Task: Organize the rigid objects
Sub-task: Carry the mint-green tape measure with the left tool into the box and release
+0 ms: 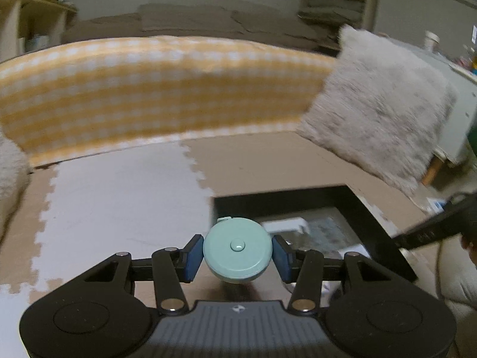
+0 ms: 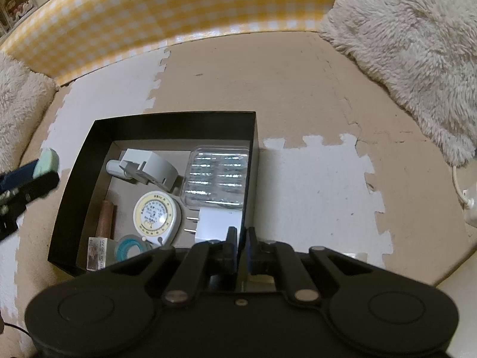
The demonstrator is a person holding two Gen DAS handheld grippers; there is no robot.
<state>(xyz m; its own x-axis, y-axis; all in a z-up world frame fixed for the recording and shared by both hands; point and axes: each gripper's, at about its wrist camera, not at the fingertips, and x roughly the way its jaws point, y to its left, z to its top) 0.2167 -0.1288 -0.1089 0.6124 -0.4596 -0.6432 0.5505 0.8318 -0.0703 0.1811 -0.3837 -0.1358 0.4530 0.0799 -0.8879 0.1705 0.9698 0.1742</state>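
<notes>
My left gripper (image 1: 237, 252) is shut on a round mint-green tape measure (image 1: 238, 238), its blue pads (image 1: 194, 256) pressing both sides, held above the floor left of the black box (image 1: 369, 226). From the right wrist view it shows at the left edge with the tape measure (image 2: 47, 161). My right gripper (image 2: 241, 238) is shut on the right wall of the black box (image 2: 176, 120), near its front corner. Inside lie a clear plastic case (image 2: 216, 176), a white charger plug (image 2: 217, 223), a yellow-faced tape measure (image 2: 155, 211), a white dispenser (image 2: 149, 167), a brown tube (image 2: 105, 219) and a teal ring (image 2: 129, 249).
The box stands on a floor of brown and white foam puzzle mats (image 2: 298, 95). A yellow checked padded edge (image 2: 149, 15) runs along the far side. A fluffy grey cushion (image 2: 417, 44) leans at the right and another (image 2: 18, 98) at the left. A white cable (image 2: 465, 197) lies far right.
</notes>
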